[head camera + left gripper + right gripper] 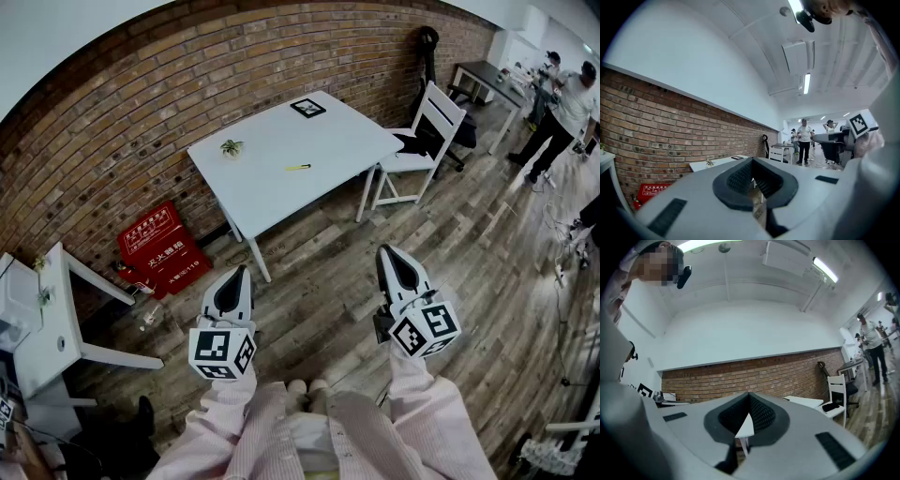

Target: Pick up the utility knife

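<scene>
The yellow utility knife lies flat near the middle of the white bench, while the left tool and right tool hang well short of the bench, each with jaws closed on nothing. It looks light, stiff and smooth-sided. A pinch across mid-handle, clear of the blade end, seems safest.
</scene>
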